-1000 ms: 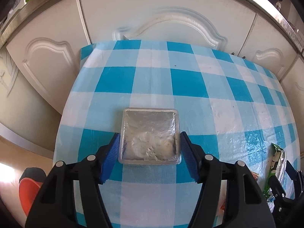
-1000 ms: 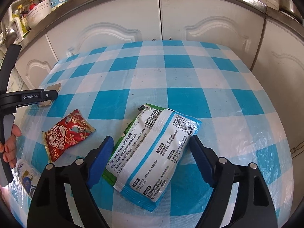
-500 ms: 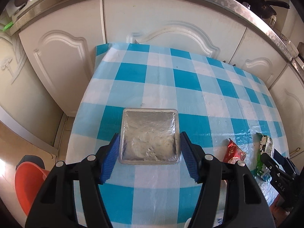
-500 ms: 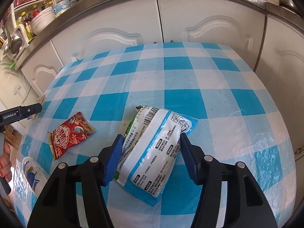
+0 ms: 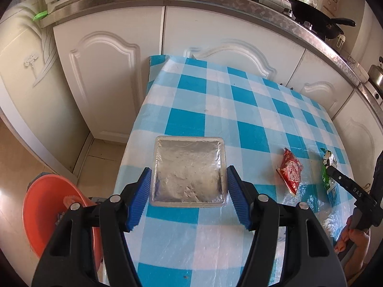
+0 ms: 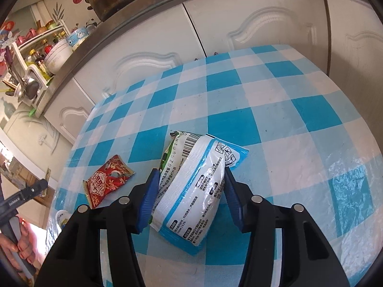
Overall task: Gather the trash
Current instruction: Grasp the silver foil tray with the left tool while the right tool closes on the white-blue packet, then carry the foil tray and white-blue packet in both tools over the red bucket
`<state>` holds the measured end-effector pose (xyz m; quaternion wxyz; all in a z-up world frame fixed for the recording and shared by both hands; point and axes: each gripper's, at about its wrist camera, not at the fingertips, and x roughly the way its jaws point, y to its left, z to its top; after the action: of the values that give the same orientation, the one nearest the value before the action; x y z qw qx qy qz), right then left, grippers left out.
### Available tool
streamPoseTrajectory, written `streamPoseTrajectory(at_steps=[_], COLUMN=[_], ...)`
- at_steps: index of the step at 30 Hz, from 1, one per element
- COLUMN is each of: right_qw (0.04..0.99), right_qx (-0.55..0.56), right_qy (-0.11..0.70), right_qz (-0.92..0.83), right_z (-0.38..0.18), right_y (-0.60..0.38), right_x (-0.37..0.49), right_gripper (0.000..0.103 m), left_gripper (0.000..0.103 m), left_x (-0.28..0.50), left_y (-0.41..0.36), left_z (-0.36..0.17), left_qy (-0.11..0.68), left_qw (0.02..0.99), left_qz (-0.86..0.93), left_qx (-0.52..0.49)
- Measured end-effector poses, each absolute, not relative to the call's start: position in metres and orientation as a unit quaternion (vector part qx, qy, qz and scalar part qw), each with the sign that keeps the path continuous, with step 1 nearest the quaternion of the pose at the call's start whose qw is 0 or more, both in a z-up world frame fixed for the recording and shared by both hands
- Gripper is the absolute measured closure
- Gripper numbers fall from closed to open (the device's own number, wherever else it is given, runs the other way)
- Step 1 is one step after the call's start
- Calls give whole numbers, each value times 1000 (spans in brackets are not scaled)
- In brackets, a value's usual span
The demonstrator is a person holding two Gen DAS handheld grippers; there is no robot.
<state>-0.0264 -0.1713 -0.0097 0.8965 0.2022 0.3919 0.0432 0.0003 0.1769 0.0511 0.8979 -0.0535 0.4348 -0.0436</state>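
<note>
My left gripper [image 5: 189, 186] is shut on a square silver foil tray [image 5: 189, 169] and holds it above the left edge of the blue checked table [image 5: 251, 119]. My right gripper [image 6: 190, 186] is shut on a white and blue snack bag [image 6: 196, 189], lifted off the cloth; the bag also shows in the left wrist view [image 5: 329, 174]. A red snack packet [image 6: 107, 181] lies on the table left of the right gripper, and shows in the left wrist view [image 5: 290, 172].
An orange basin [image 5: 47, 212] stands on the floor left of the table, below my left gripper. White cabinets [image 5: 110, 71] and a steel counter with pots back the table. A small round white item [image 6: 61, 216] lies at the table's near left edge.
My left gripper has lifted the foil tray up and back toward the table's left edge, bringing the basin into view. My right gripper closed on the snack bag and raised it.
</note>
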Motion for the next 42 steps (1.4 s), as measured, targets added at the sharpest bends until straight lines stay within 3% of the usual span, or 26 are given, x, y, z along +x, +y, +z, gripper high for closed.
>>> streamPoseTrajectory(at_steps=[11, 26, 42], right_qw=[887, 893, 876], right_qx=[269, 255, 192], right_qy=[362, 344, 351], right_qz=[101, 140, 269], right_z=[7, 40, 80], right_y=[-180, -149, -10], right_x=[-37, -57, -79], right_gripper=[50, 50, 49], left_gripper=[39, 39, 39], left_x=[-47, -90, -126], left_y=[213, 283, 370], left_z=[46, 33, 21], left_qy=[424, 422, 401], left_qw=[901, 898, 892], left_qz=[-23, 23, 70], left_qx=[-84, -124, -196])
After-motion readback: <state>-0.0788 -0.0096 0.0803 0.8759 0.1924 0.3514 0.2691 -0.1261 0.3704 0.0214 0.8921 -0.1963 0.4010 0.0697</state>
